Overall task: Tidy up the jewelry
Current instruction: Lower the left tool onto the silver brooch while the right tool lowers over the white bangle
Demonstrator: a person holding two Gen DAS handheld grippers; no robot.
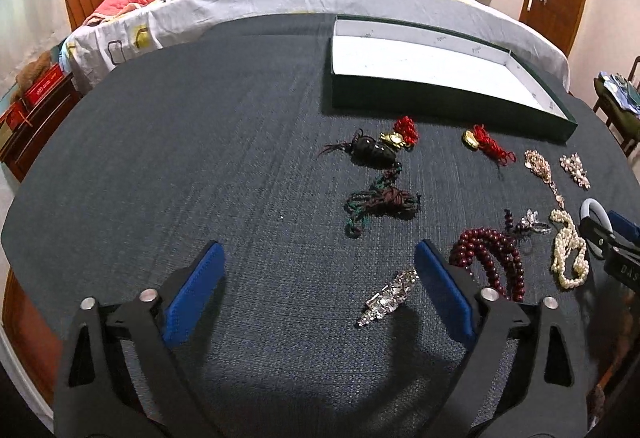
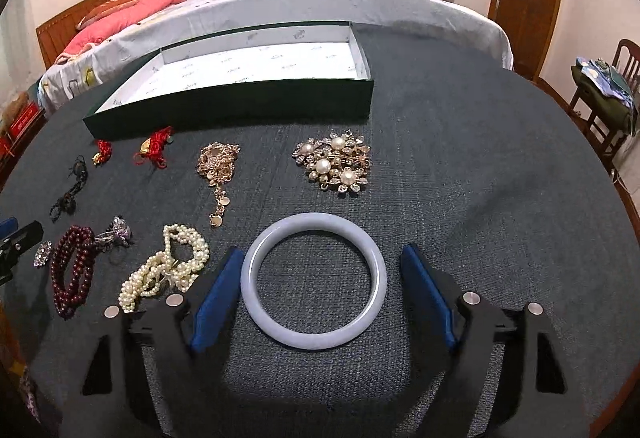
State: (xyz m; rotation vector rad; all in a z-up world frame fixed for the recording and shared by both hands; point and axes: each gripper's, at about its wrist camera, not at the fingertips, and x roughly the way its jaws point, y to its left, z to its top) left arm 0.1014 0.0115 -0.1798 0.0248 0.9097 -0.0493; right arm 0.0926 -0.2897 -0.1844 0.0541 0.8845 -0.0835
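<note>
A pale jade bangle lies flat on the dark table between the open fingers of my right gripper. A silver crystal clip lies between the open fingers of my left gripper, nearer the right finger. An open green box with a white inside stands at the back; it also shows in the left wrist view. Pearl strands, dark red beads, a gold chain and a pearl flower brooch lie loose on the table.
Red tassel charms, a black pendant on a dark cord and a small silver ring also lie on the table. A bed stands behind the table. A wooden chair stands at the right.
</note>
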